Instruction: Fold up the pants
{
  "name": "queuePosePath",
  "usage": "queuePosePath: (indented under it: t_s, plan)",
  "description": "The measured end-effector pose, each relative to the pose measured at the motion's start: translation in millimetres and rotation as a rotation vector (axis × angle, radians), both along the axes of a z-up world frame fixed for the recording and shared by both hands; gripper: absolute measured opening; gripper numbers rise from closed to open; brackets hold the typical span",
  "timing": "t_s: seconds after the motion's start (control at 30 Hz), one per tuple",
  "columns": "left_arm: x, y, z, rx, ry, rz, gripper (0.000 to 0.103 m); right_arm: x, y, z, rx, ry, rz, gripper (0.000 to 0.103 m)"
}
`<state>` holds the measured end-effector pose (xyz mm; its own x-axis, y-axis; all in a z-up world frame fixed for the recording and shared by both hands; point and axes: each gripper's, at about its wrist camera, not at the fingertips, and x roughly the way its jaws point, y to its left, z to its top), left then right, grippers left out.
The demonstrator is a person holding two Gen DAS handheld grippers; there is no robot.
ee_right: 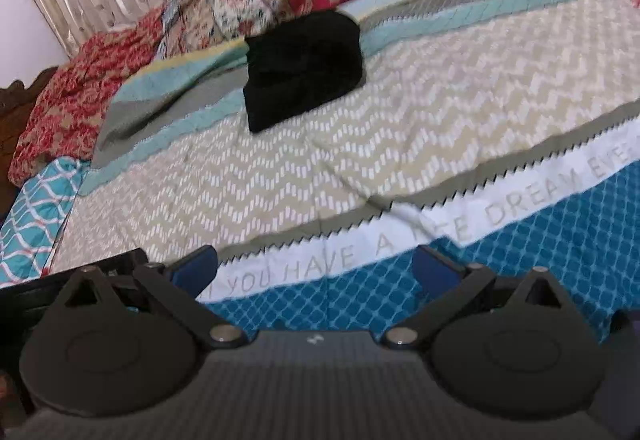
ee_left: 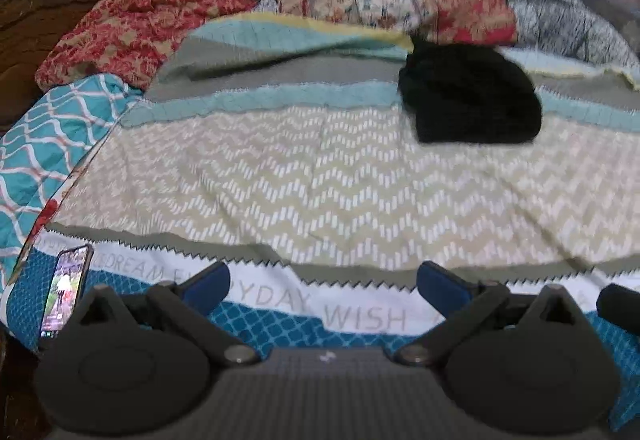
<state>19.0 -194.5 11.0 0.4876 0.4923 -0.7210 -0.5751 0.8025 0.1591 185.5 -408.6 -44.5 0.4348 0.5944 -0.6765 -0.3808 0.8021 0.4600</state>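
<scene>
Risk: the black fabric pants (ee_left: 470, 94), bundled into a compact folded block, sit partly on a ridge of the striped chevron-patterned bedspread (ee_left: 280, 180); nudge or re-grab them and the folds likely slump open. Your left gripper (ee_left: 323, 286) and right gripper (ee_right: 314, 264) both have jaws spread wide, holding nothing. The pants lie well apart from both, far up the bed near the red floral pillows (ee_left: 120, 24), ahead-right of left, ahead-left of right.
</scene>
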Motion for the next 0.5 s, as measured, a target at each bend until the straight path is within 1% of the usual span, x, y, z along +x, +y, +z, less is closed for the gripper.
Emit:
queuePosePath:
  t_s: [0.07, 0.13, 0.27, 0.33, 0.5]
  plan:
    - [-0.7, -6.8, 4.4, 0.043, -0.012, -0.015, 0.103, -1.6, -3.3, 5.3, -0.009, -0.050, -0.035, 0.103]
    - [-0.4, -17.1, 7.3, 0.106, -0.005, -0.029, 0.103, -1.9, -6.2, 8.8, -0.017, -0.081, -0.061, 0.103]
    - [2.5, -31.4, 5.0, 0.157, 0.033, -0.048, 0.103, -2.9, -10.4, 8.6, -0.027, -0.080, -0.067, 0.103]
    - [2.9, -35.0, 3.5, 0.145, 0.043, -0.058, 0.103, -4.5, -11.5, 6.5, -0.030, -0.069, -0.057, 0.103]
    - [0.6, -28.5, 3.8, 0.056, 0.051, -0.043, 0.103, -8.0, -10.7, 7.4, -0.032, -0.059, -0.050, 0.103]
